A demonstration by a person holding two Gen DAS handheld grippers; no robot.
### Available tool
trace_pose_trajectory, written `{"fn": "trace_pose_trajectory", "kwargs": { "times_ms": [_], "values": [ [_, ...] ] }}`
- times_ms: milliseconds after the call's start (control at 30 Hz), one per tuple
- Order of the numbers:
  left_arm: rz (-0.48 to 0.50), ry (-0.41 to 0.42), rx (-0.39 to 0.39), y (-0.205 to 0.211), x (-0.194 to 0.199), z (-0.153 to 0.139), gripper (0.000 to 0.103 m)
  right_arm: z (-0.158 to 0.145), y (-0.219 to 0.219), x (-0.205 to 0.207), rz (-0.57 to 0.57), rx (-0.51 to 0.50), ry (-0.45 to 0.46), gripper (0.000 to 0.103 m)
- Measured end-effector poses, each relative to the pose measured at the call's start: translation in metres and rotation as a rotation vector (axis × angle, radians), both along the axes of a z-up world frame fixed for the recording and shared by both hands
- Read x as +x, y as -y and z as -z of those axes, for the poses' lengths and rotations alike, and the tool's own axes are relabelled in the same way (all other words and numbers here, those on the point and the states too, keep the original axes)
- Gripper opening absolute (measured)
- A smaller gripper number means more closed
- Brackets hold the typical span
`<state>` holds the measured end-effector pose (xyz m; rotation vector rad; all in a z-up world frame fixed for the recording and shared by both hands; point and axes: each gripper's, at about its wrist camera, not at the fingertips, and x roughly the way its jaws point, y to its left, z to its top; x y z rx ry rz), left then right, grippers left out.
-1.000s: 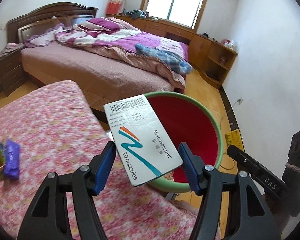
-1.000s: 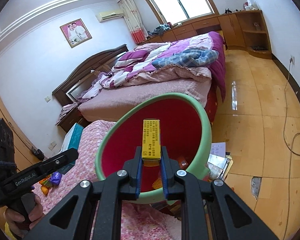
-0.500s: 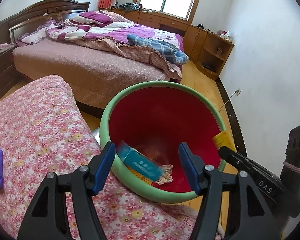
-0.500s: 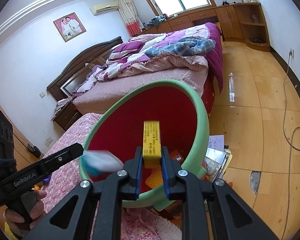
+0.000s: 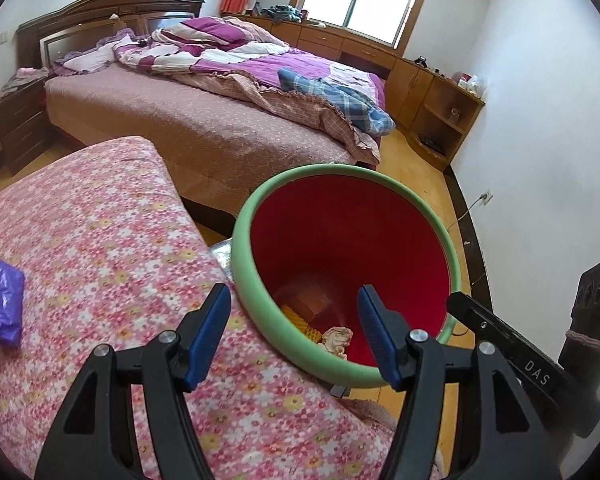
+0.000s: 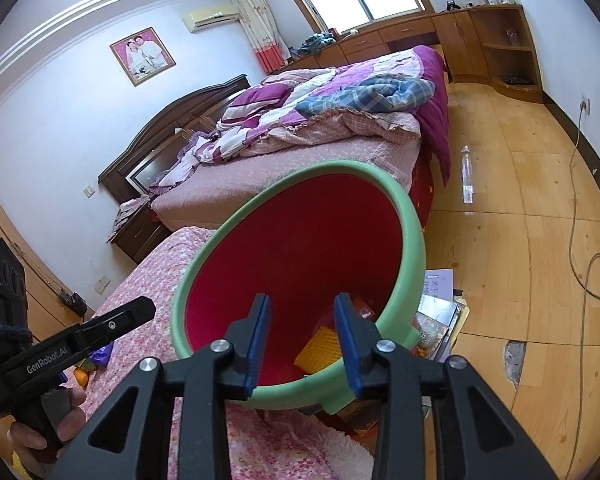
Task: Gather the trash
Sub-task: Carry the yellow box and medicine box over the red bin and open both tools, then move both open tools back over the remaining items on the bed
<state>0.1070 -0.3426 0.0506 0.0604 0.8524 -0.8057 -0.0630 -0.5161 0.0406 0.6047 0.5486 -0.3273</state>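
A red bin with a green rim (image 5: 256,204) stands beside the floral-covered bed; it also shows in the right wrist view (image 6: 414,232). Inside lie a yellow box (image 6: 320,348), crumpled paper (image 5: 336,338) and other trash. My left gripper (image 5: 294,334) is open and empty over the bin's near rim. My right gripper (image 6: 302,340) is open and empty above the bin's mouth. A purple wrapper (image 5: 6,306) lies on the floral cover at the left, with more wrappers beside it.
The floral bedcover (image 5: 100,240) fills the lower left. A large bed (image 5: 220,120) with rumpled quilts stands behind. Papers and magazines (image 6: 440,308) lie on the wooden floor by the bin. A cable (image 6: 596,276) trails on the floor.
My left gripper let go of the white capsule box, which fell into the bin. My right gripper opened and the yellow box dropped into the bin.
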Motion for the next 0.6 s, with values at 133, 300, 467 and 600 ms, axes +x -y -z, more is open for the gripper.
{"fn": "trace_pose_trajectory", "kwargs": {
  "times_ms": [133,300,467,600],
  "values": [
    [-0.023,-0.002,-0.005,-0.016,-0.002,-0.005,0.065,-0.006,-0.010,-0.003,-0.014,-0.007,0.009,0.037],
    [-0.060,0.002,-0.012,-0.038,-0.006,-0.012,0.065,-0.016,-0.024,-0.003,-0.036,-0.016,0.021,0.040],
    [-0.111,0.008,-0.035,-0.064,-0.009,-0.023,0.065,-0.025,-0.040,-0.002,-0.067,-0.021,0.030,0.041],
    [-0.157,0.015,-0.042,-0.085,-0.011,-0.032,0.065,-0.032,-0.058,0.001,-0.099,-0.031,0.034,0.044]
  ]
}}
